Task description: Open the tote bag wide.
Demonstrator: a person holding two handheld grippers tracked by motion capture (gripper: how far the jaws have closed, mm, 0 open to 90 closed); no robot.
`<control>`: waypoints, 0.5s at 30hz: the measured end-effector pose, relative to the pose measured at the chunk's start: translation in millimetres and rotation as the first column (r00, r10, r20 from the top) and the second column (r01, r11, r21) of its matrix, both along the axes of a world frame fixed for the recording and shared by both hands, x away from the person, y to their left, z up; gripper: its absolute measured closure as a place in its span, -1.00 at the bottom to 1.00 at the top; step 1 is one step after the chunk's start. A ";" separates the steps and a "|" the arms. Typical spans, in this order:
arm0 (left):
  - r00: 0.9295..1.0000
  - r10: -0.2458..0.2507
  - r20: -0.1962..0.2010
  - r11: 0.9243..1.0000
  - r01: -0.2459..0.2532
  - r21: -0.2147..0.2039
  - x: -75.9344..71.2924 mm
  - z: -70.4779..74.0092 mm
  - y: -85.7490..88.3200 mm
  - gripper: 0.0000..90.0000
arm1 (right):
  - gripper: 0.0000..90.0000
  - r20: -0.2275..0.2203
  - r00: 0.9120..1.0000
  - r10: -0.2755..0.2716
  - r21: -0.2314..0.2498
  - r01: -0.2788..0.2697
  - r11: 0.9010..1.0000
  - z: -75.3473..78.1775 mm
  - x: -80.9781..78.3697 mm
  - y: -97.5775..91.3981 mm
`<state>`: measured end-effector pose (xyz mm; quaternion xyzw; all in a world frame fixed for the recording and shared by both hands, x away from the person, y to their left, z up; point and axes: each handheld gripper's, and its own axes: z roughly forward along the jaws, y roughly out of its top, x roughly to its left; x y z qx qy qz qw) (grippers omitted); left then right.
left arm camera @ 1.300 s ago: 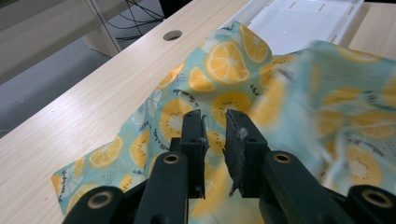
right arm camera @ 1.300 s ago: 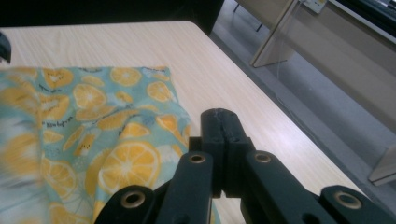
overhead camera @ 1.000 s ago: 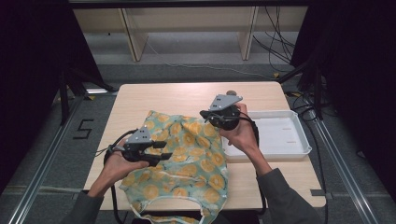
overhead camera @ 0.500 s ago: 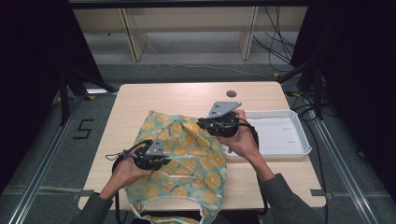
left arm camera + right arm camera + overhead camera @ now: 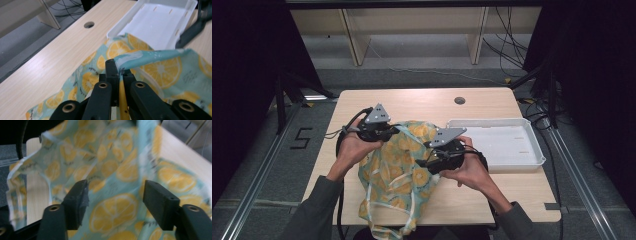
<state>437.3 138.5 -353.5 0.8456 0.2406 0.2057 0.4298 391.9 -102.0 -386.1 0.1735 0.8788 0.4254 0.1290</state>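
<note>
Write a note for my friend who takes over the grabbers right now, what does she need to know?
Left gripper: shut on an edge of the lemon-print cloth, lifting it above the table.
Right gripper: jaws have just been opening; they stand wide apart with the cloth in front of them, nothing pinched.
Cloth: bunched in the middle of the table, its near end hanging over the front edge.
White tray: on the table's right side, nothing in it.
Done: one edge picked up.
Left, probably: get a second hold with the right gripper, then spread or fold the cloth.
</note>
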 end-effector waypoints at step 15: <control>0.998 -0.035 0.044 0.999 0.034 0.012 5.8 -4.6 -3.9 0.89 | 1.00 0.157 0.968 -0.195 -0.071 0.208 0.975 -5.6 55.4 -2.2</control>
